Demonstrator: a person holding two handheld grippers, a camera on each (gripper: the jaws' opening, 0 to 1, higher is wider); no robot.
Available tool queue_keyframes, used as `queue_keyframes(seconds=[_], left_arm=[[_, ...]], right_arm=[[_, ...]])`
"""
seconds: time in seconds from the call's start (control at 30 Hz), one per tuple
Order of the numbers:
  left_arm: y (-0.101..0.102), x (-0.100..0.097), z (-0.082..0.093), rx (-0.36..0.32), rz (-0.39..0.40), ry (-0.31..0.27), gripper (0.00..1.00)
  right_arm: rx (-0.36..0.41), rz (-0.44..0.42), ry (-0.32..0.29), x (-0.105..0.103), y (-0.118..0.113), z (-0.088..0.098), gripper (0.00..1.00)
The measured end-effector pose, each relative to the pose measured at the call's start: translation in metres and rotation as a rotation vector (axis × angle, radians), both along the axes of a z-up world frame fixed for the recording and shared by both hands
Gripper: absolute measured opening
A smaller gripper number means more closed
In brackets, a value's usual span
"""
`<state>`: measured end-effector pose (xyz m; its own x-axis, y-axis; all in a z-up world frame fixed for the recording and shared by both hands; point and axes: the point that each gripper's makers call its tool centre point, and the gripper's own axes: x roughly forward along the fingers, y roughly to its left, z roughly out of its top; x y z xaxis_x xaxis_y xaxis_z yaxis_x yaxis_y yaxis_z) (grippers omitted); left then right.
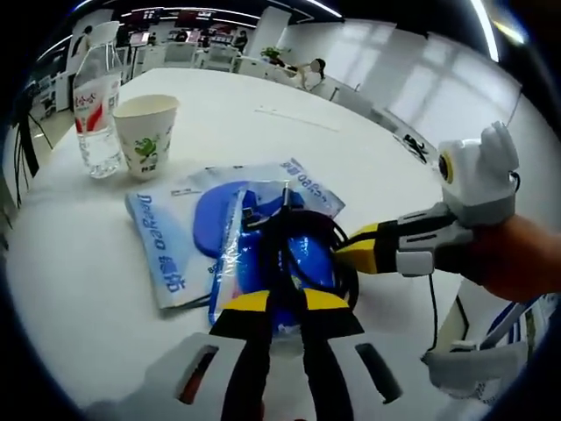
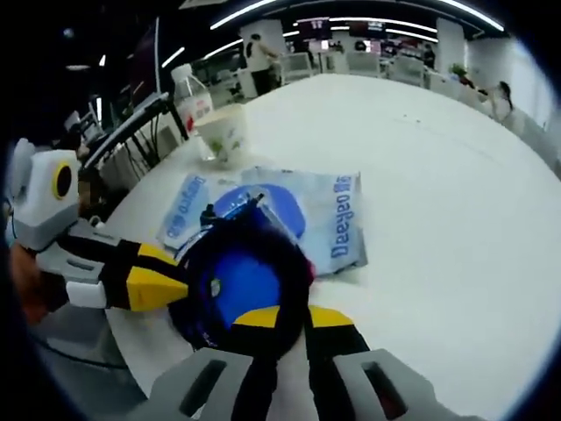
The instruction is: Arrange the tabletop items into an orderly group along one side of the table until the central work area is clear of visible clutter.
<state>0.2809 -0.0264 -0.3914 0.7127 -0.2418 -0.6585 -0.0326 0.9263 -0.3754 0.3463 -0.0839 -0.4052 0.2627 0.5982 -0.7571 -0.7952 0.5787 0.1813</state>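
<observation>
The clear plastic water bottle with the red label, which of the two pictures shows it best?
The left gripper view: the clear plastic water bottle with the red label stands unobstructed beside the paper cup. In the right gripper view the bottle is smaller, its lower part hidden behind the cup.

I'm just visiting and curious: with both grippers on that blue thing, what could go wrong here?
Both grippers, left and right, seem to pinch the blue item lying on loose plastic bags; pulling apart could tear it or drag the bags. A sweep toward the paper cup and water bottle might topple them.
</observation>
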Motion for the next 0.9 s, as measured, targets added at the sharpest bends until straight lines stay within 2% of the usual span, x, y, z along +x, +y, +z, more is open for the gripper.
queue_keyframes(seconds=[0.1,0.37,0.9], left_arm=[[0.000,0.000,0.003,0.001,-0.003,-0.005,0.07],[-0.001,-0.003,0.008,0.010,-0.007,-0.008,0.04],[0.000,0.001,0.023,0.046,-0.044,-0.050,0.02]], right_arm=[[0.017,-0.013,-0.020,0.001,0.000,0.003,0.05],[0.054,-0.038,-0.014,-0.005,-0.004,0.012,0.05],[0.104,-0.085,-0.029,-0.011,-0.009,0.029,0.04]])
